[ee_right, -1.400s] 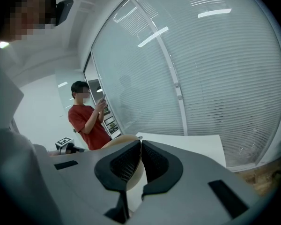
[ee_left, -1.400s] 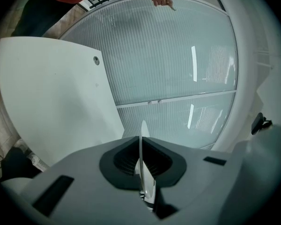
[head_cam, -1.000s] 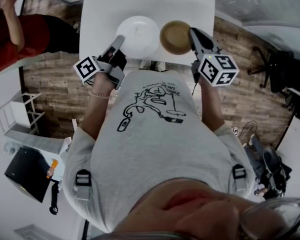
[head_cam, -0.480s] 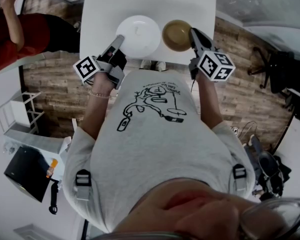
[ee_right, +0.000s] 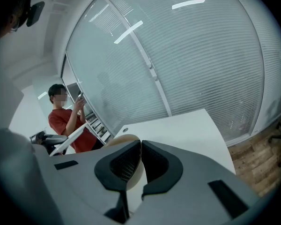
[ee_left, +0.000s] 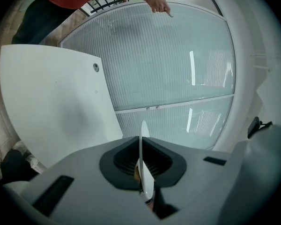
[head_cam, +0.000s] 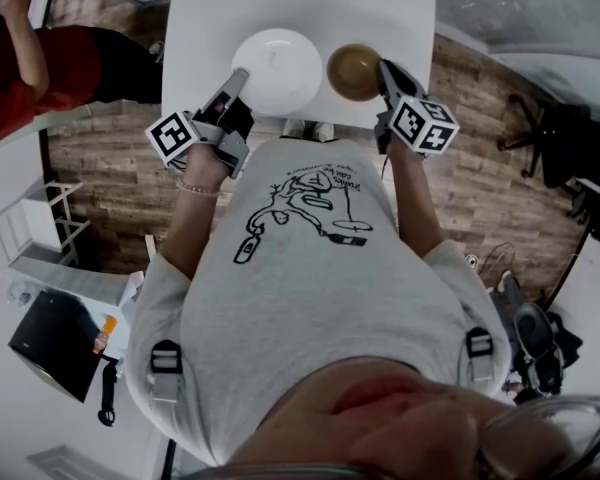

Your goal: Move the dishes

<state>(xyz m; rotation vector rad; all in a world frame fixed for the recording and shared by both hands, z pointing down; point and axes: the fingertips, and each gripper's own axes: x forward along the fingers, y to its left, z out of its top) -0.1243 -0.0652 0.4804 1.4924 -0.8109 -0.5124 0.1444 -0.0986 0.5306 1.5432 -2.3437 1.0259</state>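
A white plate point(head_cam: 277, 70) lies over the near part of the white table point(head_cam: 310, 8). My left gripper point(head_cam: 238, 76) is shut on its near-left rim. In the left gripper view the plate point(ee_left: 143, 139) shows edge-on, a thin white rim pinched between the jaws of the left gripper point(ee_left: 141, 161). To its right is a tan bowl point(head_cam: 353, 71), with my right gripper point(head_cam: 383, 68) shut on its right rim. The right gripper view shows the bowl's cream wall point(ee_right: 136, 182) behind and below the closed jaws of the right gripper point(ee_right: 141, 146). Whether either dish rests on the table I cannot tell.
A person in a red top point(head_cam: 40, 58) stands at the table's left. A white shelf point(head_cam: 40, 233) and a black box point(head_cam: 55, 346) are on the floor at left, and an office chair point(head_cam: 550, 138) at right. A frosted glass wall point(ee_left: 168, 69) lies beyond the table.
My right gripper has sunk toward the table with the bowl in it and rolled a little. The left gripper and the plate have stayed still.
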